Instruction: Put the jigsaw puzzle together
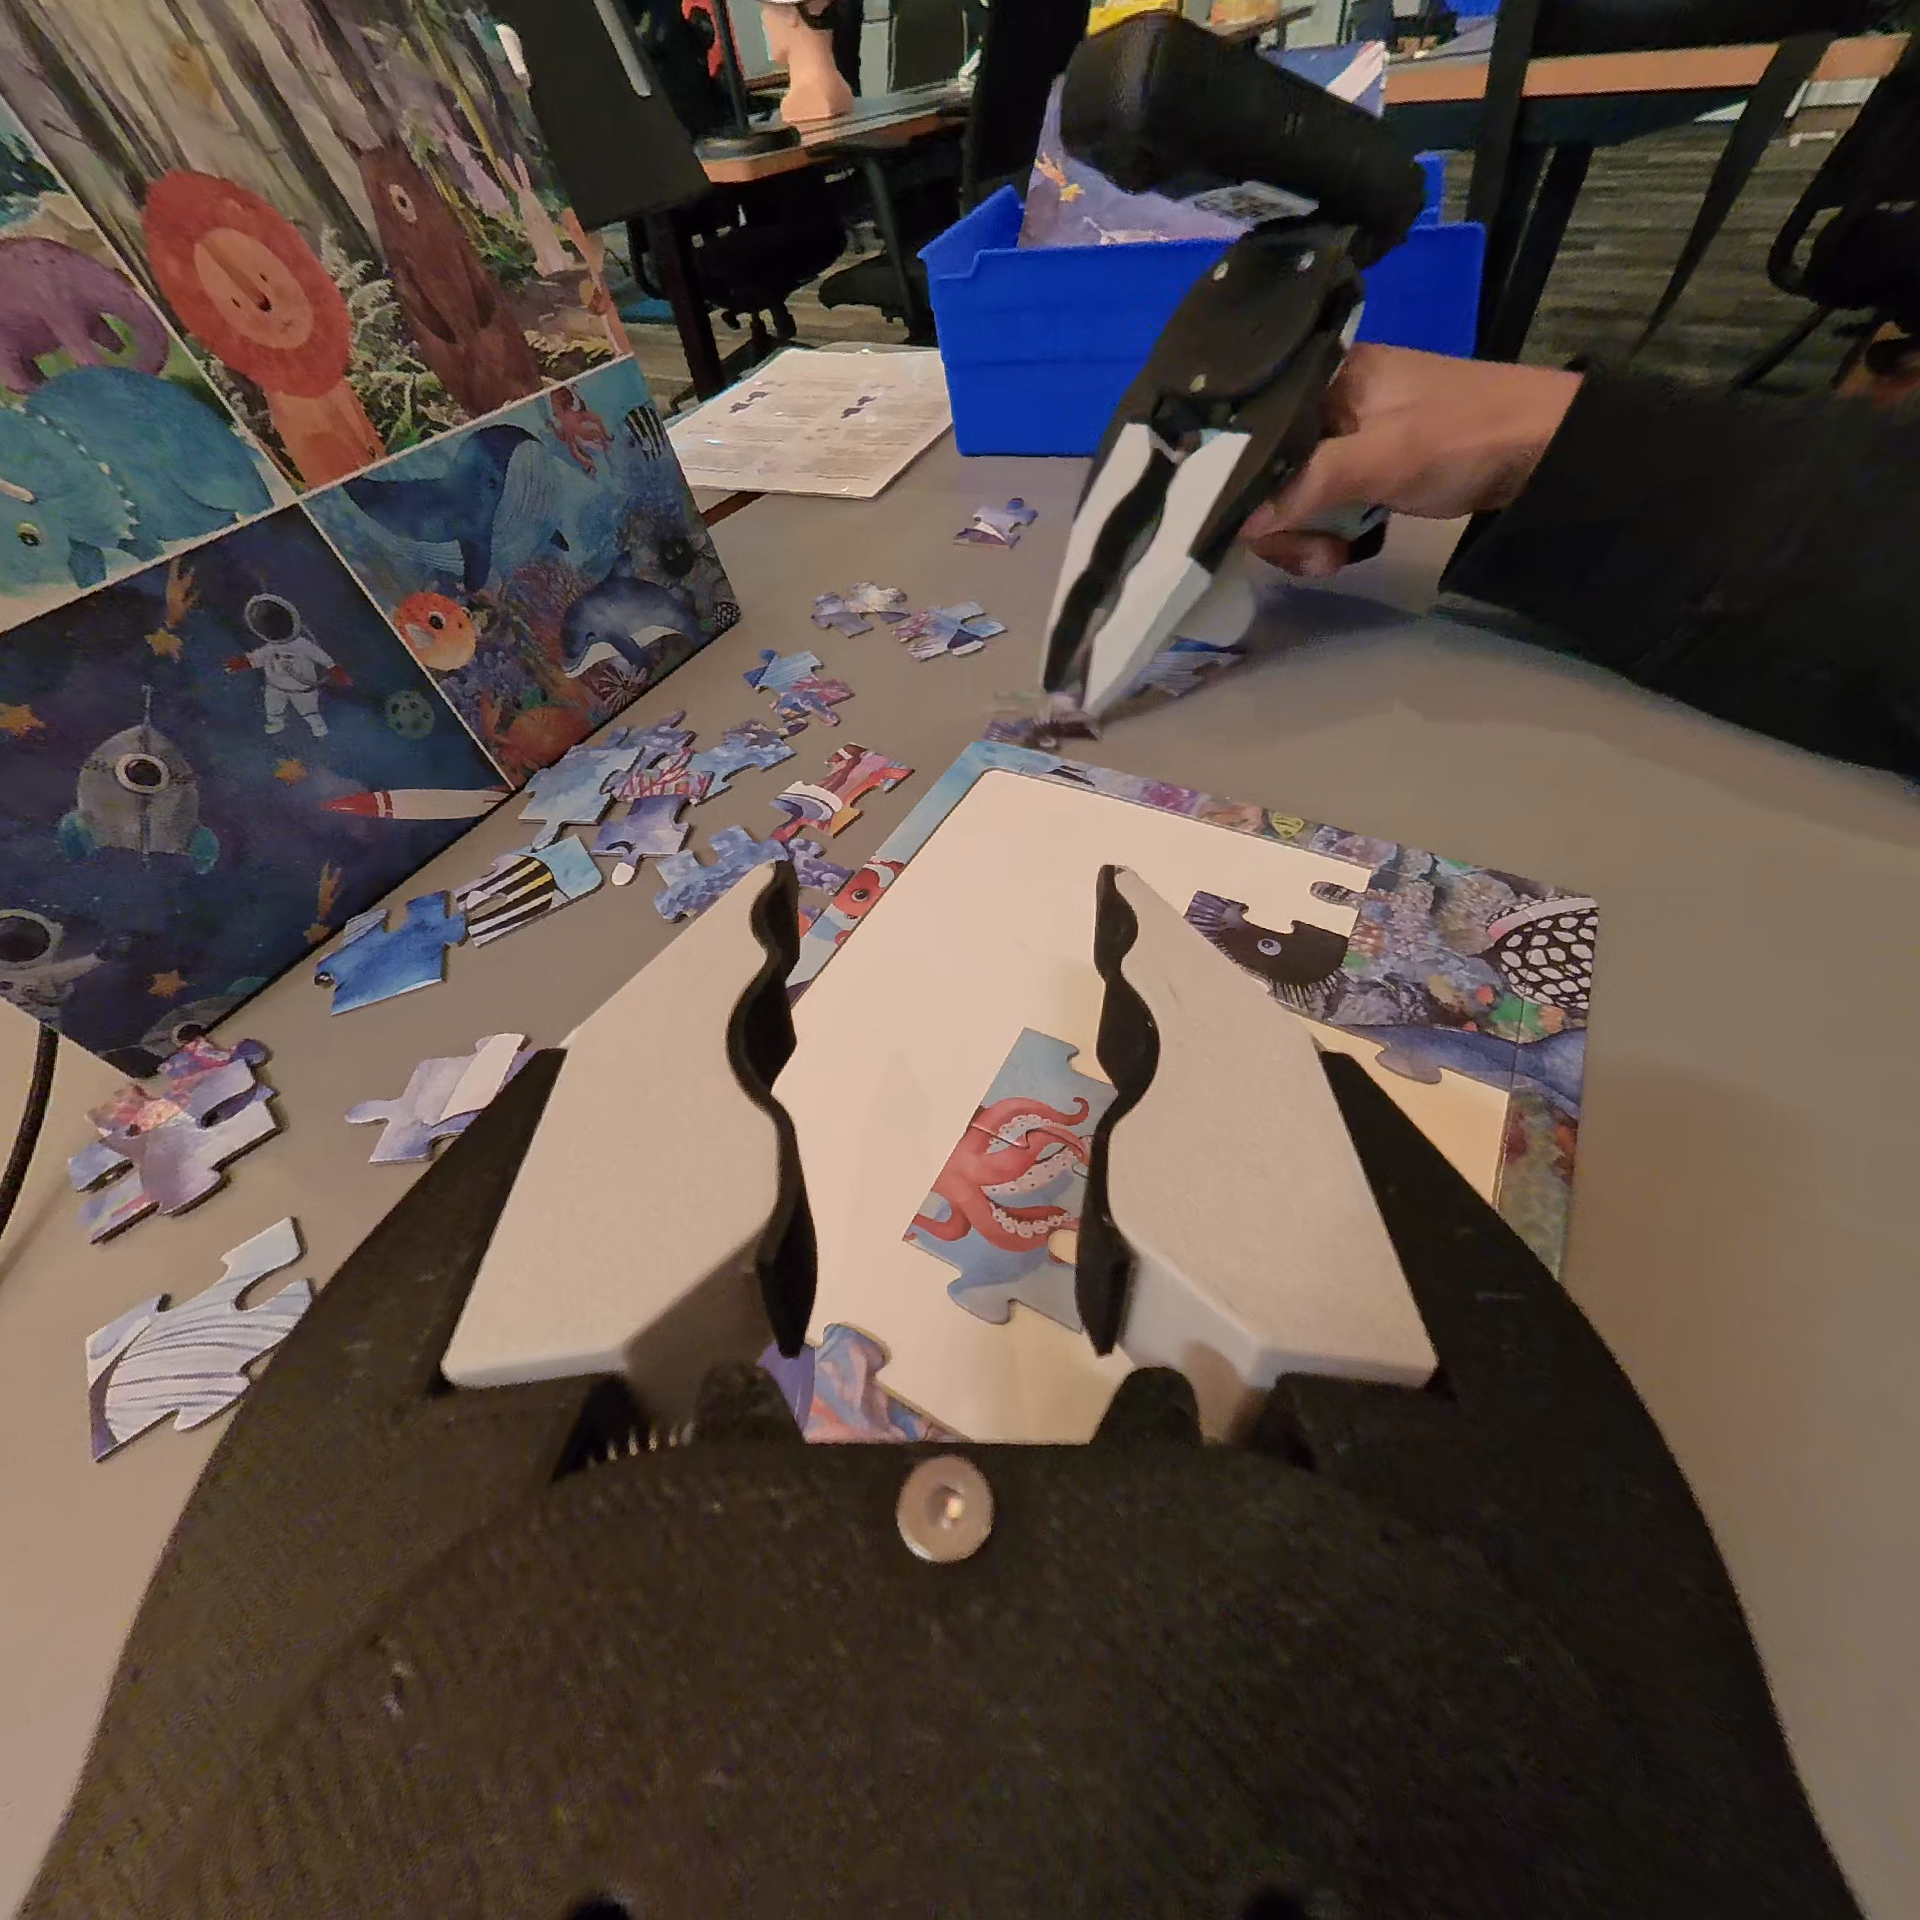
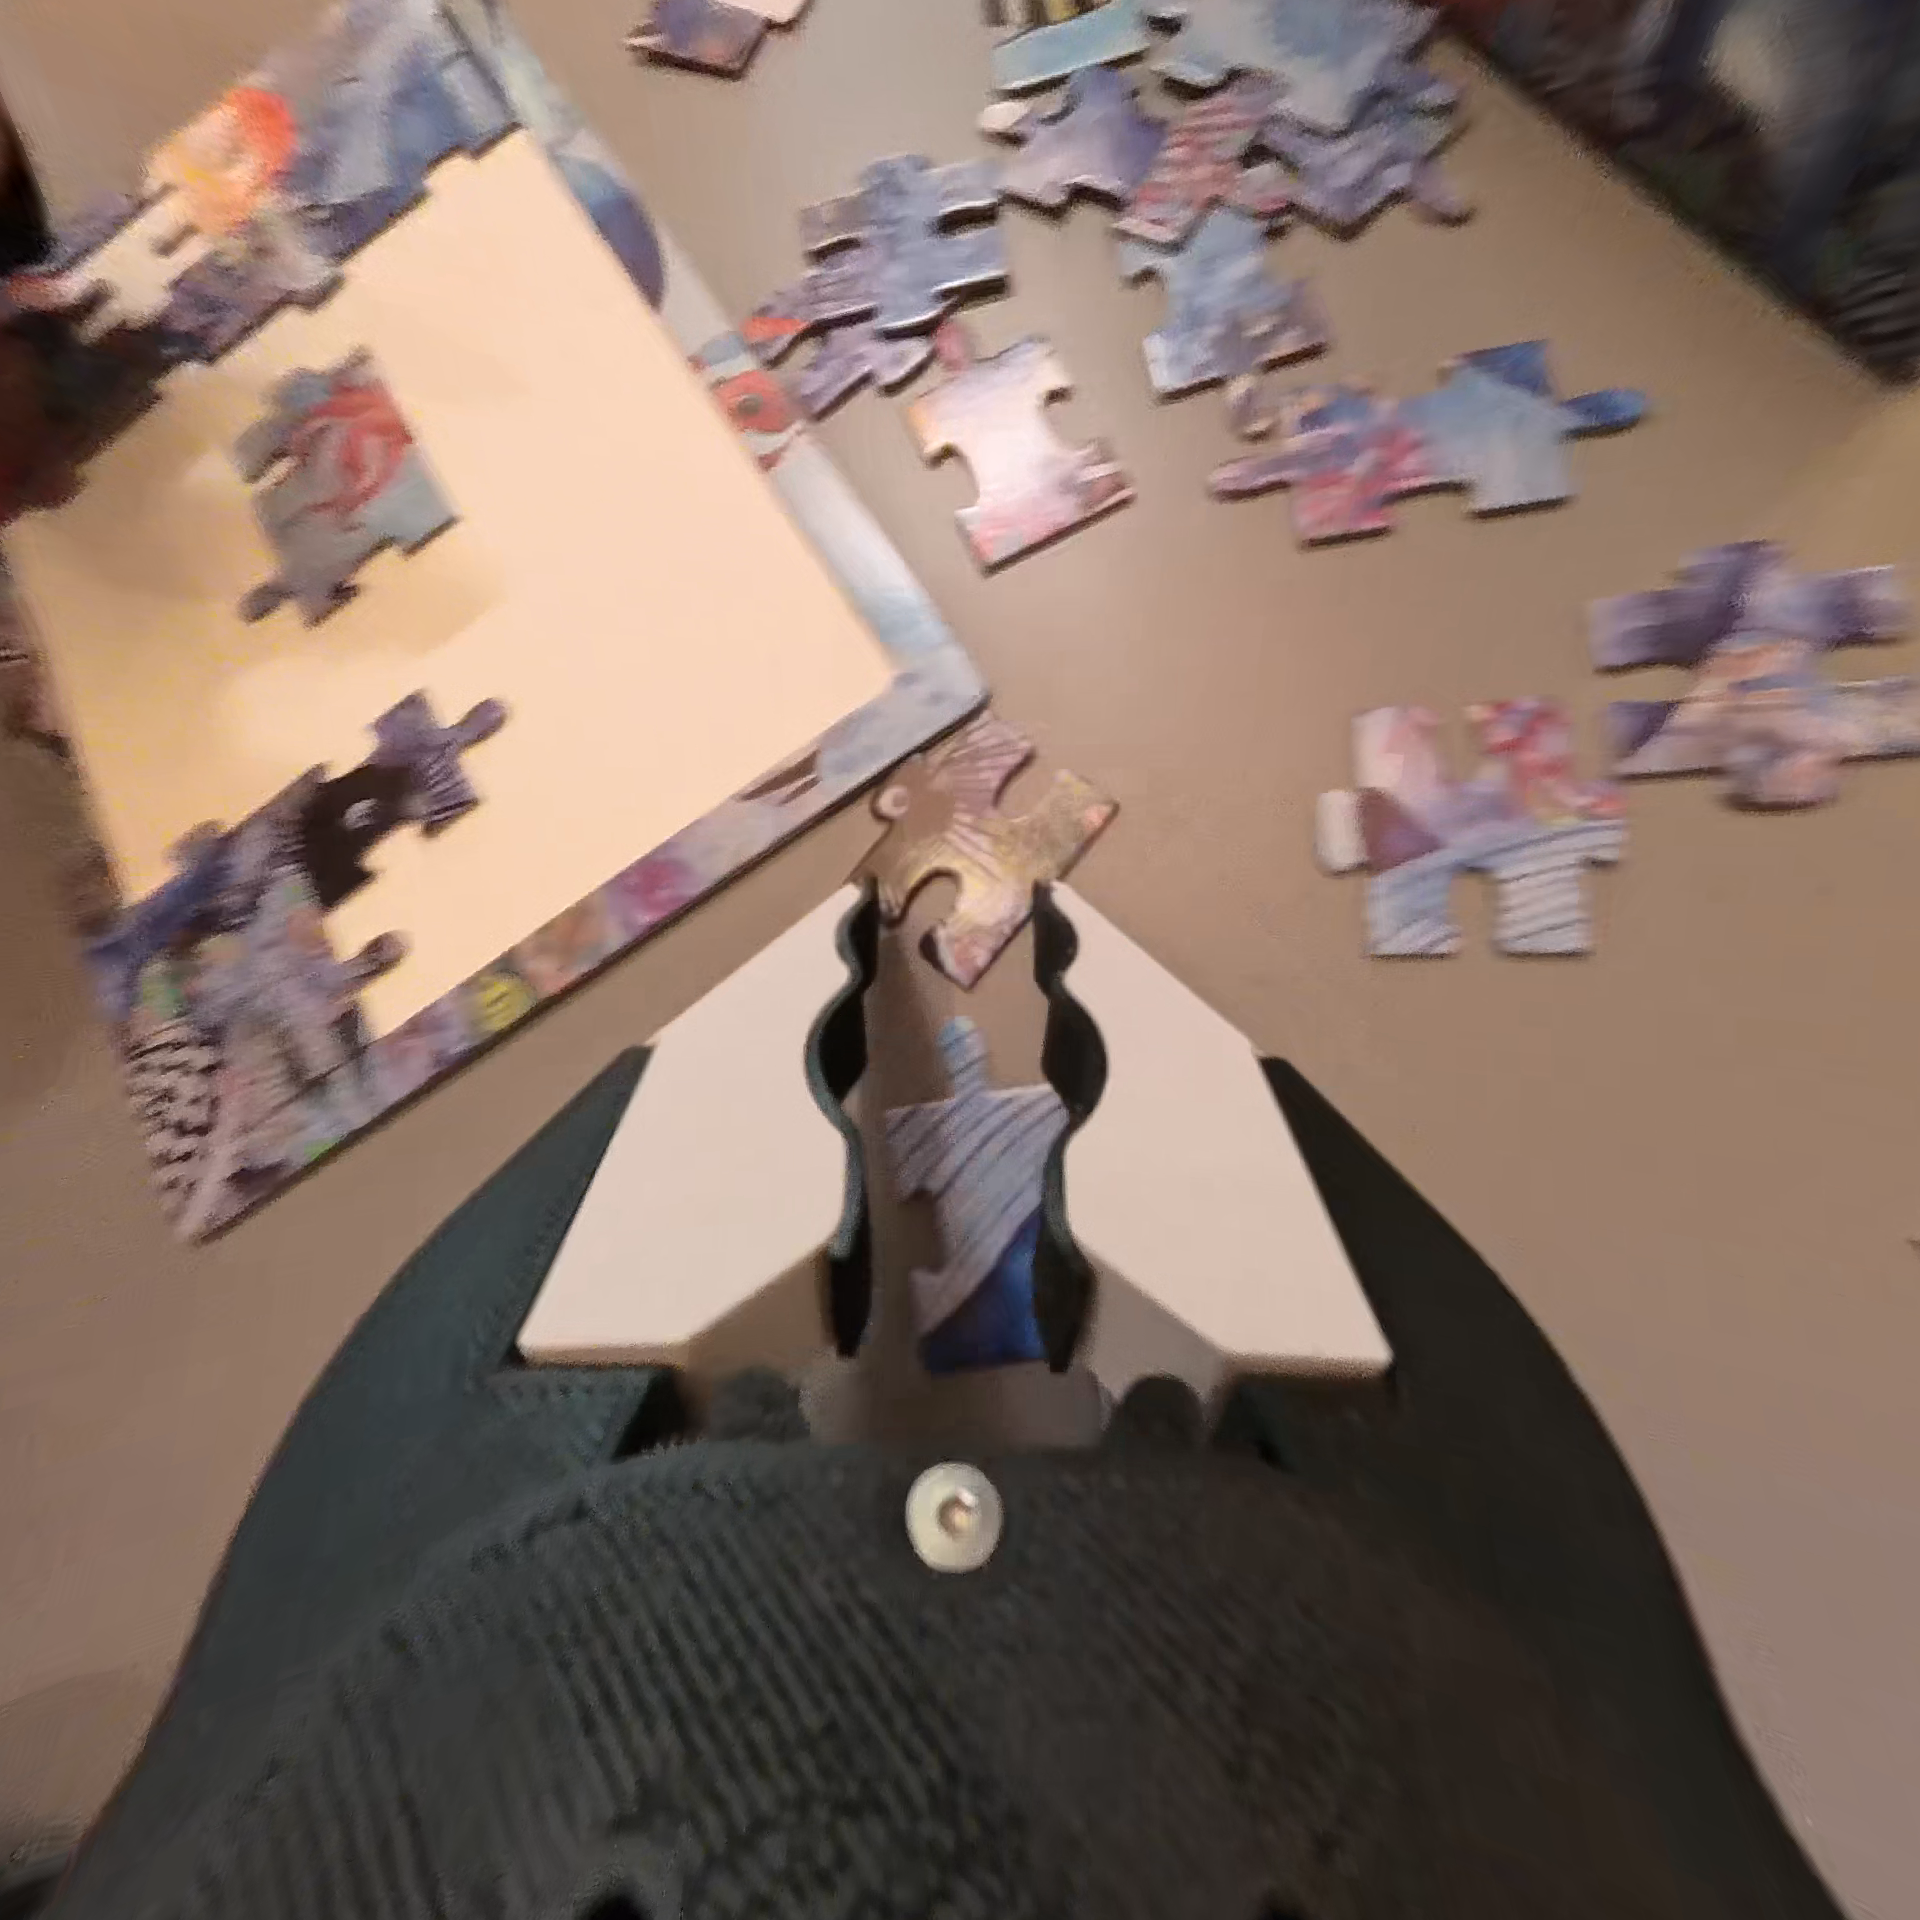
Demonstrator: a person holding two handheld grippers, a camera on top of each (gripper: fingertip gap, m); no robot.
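The puzzle tray (image 1: 1538, 1143) has a white inside and a printed border; it also shows in the right wrist view (image 2: 862, 603). An octopus piece (image 1: 1013, 1174) lies loose in its middle, and joined fish pieces (image 1: 1278, 951) fill its right side. My left gripper (image 1: 940, 883) is open and empty, hovering over the tray above the octopus piece. My right gripper (image 2: 956, 904) is shut on a brownish-purple piece (image 2: 977, 842) just off the tray's far corner, low over the table. It also shows in the left wrist view (image 1: 1070, 707). A striped blue piece (image 2: 966, 1164) lies under its fingers.
Several loose pieces (image 1: 665, 800) are scattered on the grey table left of the tray, also in the right wrist view (image 2: 1236, 208). The picture box (image 1: 312, 520) stands at the left. A blue bin (image 1: 1039, 343) and a paper sheet (image 1: 821, 421) lie at the back. A person's hand (image 1: 1423, 447) holds the right gripper. The gap from one gripper's tips to the other's is roughly 20 centimeters.
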